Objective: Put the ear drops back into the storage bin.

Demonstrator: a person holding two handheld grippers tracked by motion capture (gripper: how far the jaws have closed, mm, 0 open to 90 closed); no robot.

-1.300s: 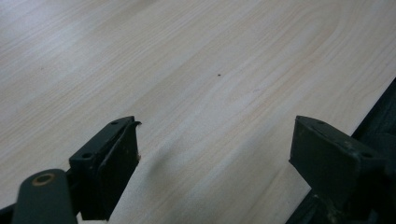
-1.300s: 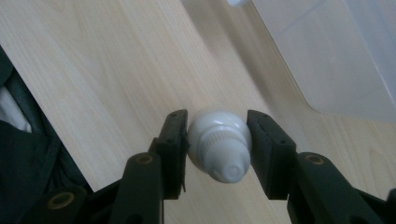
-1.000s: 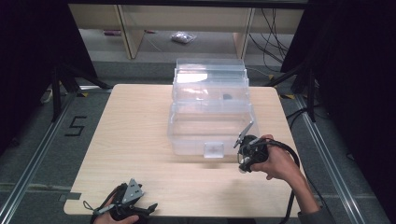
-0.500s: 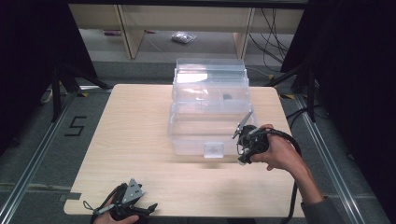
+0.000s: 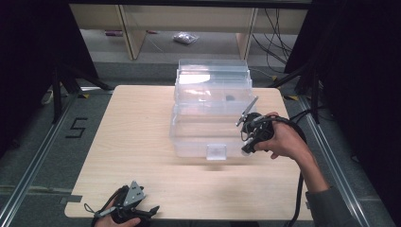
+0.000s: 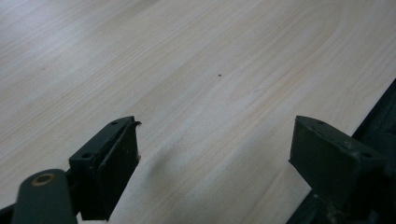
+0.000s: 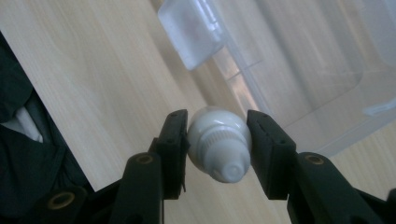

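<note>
My right gripper (image 7: 217,126) is shut on a small white bulb (image 7: 218,142), whose threaded base points back toward the camera. In the high view that gripper (image 5: 247,145) hangs above the table at the right front corner of a clear plastic box (image 5: 210,113), with the white bulb (image 5: 245,150) at its lower end. The box (image 7: 303,60) and its frosted front latch (image 7: 194,32) lie just beyond the bulb. My left gripper (image 5: 147,211) rests at the table's near left edge. Its jaws (image 6: 215,135) stand open over bare wood.
The clear box has a raised lid section at the back and a small dark item (image 5: 230,98) inside. The wooden table (image 5: 132,137) has free room left of and in front of the box. A cable trails from the right hand. Shelving stands beyond the table.
The right hand has lifted the bulb up off the table level and carried it slightly farther along the box's right front corner. The left gripper has stayed put.
</note>
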